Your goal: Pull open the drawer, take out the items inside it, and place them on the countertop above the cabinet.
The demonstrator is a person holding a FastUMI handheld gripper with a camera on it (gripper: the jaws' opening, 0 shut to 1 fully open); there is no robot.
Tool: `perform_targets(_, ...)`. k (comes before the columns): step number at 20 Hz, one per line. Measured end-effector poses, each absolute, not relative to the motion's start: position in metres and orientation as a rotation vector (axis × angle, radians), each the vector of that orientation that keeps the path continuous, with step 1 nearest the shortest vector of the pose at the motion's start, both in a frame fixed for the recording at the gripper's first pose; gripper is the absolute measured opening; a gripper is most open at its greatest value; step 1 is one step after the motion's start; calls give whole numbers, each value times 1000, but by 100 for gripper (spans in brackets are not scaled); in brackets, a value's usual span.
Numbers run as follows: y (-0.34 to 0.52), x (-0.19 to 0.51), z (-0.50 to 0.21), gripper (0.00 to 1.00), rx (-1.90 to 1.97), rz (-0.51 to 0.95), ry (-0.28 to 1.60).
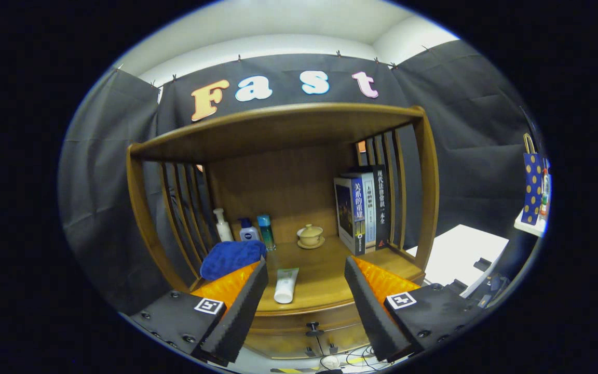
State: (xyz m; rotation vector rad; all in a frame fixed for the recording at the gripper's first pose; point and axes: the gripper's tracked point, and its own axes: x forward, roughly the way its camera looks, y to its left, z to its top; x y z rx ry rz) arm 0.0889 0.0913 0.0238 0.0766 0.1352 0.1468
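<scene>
1. My gripper [305, 306] stands with its fingers wide apart and nothing between the pads; they grip no item.

2. Just below and between my fingers sits the drawer [304, 340], its front flush with the cabinet as far as I can tell, so I judge it closed. Its small dark knob [313, 328] lies in the gap between my fingers, slightly nearer the right one and lower than the tips.

3. Above the drawer runs the countertop [325, 280]. A white tube [284, 285] lies on it with its cap toward me, between my fingers and closer to the left one. A blue cloth [231, 257] lies just beyond my left finger, partly hidden by it.

4. On progress: a shut drawer with a tube and a cloth on the counter would fit a job nearly done, with those things lifted out and the drawer pushed back, and it would equally fit a drawer whose contents are inside, with these things simply belonging on the counter. I cannot see into the drawer, so I cannot settle which.

5. Further back on the countertop stand three bottles [249, 228] in a row, a small lidded cup on a saucer [310, 236], and books [364, 210] upright by the right-hand slats.
</scene>
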Motion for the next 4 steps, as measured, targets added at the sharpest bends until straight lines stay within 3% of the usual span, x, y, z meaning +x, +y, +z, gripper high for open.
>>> perform_targets(4,93,76,41,98,64,153,113)
